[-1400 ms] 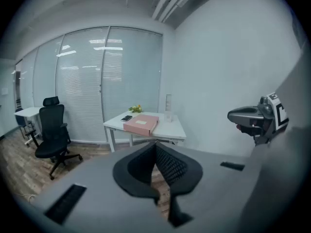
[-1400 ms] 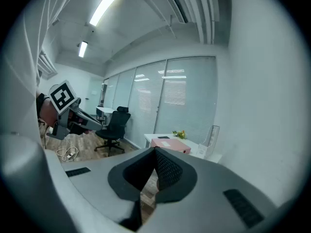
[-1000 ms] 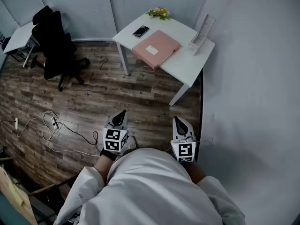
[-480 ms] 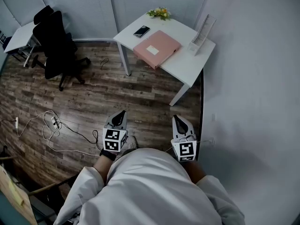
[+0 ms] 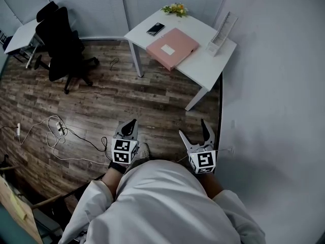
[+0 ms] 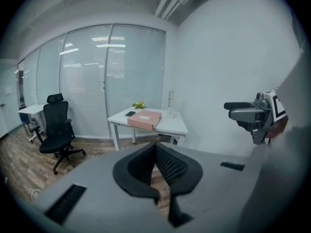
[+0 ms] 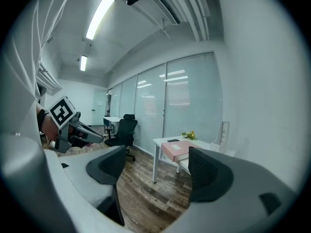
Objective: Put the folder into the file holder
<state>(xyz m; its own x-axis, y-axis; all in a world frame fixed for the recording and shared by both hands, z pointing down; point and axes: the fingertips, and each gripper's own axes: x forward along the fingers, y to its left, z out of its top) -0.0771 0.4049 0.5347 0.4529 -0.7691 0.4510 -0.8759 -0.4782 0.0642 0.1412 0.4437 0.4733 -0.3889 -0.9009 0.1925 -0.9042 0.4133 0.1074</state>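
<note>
Wood floor [image 5: 152, 100] lies open up to a white table [image 5: 205, 67] in the room's corner. On the table the pink folder [image 5: 172, 48] lies flat by the front edge, and the file holder [image 5: 223, 32] stands at the wall end. Well short of the table, the left tongs [image 5: 131, 122] are pressed together, while the right tongs [image 5: 194, 130] have just been opening and stand spread with nothing between them.
</note>
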